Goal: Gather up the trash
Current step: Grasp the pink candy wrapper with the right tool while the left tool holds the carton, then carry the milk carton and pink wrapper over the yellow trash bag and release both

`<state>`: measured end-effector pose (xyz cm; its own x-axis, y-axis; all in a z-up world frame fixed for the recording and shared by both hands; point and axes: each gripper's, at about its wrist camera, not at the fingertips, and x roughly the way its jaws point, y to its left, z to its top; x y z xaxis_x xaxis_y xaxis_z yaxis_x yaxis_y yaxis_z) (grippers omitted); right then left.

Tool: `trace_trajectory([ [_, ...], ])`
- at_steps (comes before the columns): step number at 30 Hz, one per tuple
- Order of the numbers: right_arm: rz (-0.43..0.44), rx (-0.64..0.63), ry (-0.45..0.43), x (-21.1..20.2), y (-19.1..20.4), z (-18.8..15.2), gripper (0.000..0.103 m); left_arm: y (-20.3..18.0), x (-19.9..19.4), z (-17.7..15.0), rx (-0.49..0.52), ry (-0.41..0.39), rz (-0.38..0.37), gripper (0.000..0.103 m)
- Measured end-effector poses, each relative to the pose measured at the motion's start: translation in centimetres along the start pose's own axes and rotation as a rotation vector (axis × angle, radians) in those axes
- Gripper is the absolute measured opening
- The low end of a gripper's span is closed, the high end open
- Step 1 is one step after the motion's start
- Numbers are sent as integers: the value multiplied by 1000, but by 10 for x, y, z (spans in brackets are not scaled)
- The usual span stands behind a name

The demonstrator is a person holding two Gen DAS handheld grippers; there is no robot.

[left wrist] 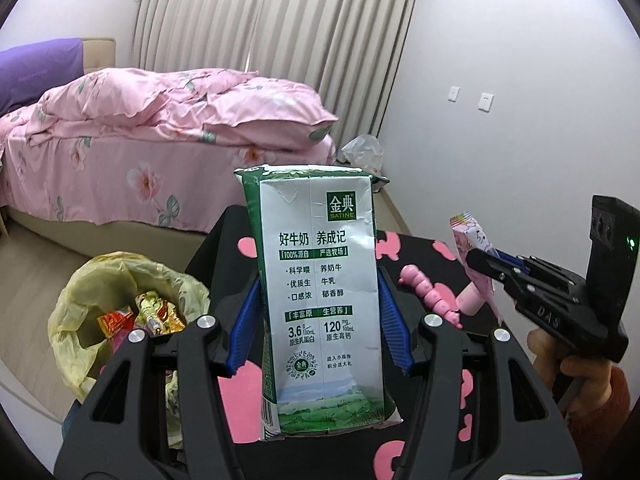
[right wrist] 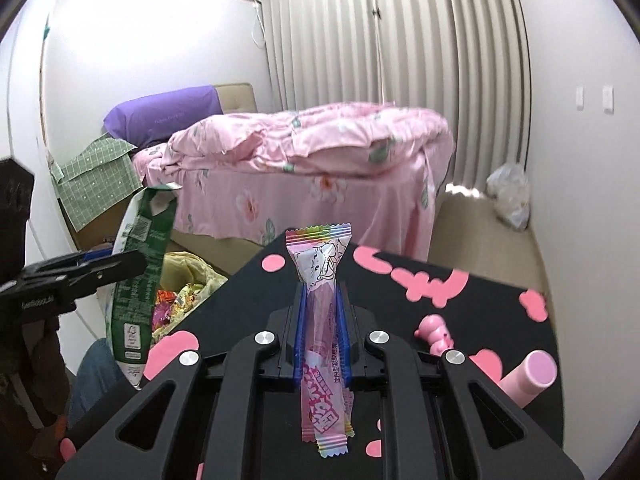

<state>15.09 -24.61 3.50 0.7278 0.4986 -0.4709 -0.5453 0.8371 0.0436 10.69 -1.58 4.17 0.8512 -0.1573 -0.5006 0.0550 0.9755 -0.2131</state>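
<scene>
My left gripper (left wrist: 320,320) is shut on a green and white milk carton (left wrist: 320,300), held upright above the black table with pink shapes (left wrist: 424,256). Seen from the right wrist view, the same carton (right wrist: 140,280) hangs at the left in the left gripper (right wrist: 136,264). My right gripper (right wrist: 322,320) is shut on a long pink snack wrapper (right wrist: 322,280) with rainbow ends, lifted over the table (right wrist: 400,276). In the left wrist view the right gripper (left wrist: 480,264) holds that wrapper (left wrist: 472,240) at the right. A yellow trash bag (left wrist: 120,300) with several wrappers inside sits open on the floor left of the table.
A pink toy figure (left wrist: 428,296) and a pink cylinder (right wrist: 528,376) lie on the table. A bed with pink floral bedding (left wrist: 160,128) stands behind, curtains beyond it. A white plastic bag (left wrist: 362,150) sits in the far corner. A hand in an orange sleeve (left wrist: 592,384) holds the right gripper.
</scene>
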Motion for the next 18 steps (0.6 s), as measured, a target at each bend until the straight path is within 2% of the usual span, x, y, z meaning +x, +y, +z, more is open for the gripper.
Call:
trace_trajectory([
  [6, 6, -12, -31, -20, 16, 1, 14, -2, -14, 6, 21, -35, -5, 52],
  [9, 13, -26, -41, -22, 26, 6, 14, 8, -23, 13, 37, -81, 35, 52],
  [12, 21, -38, -55, -19, 38, 13, 14, 26, -31, 20, 57, -134, 113, 52],
  [18, 47, -48, -72, -7, 64, 28, 14, 81, -42, 26, 3, -173, 221, 52],
])
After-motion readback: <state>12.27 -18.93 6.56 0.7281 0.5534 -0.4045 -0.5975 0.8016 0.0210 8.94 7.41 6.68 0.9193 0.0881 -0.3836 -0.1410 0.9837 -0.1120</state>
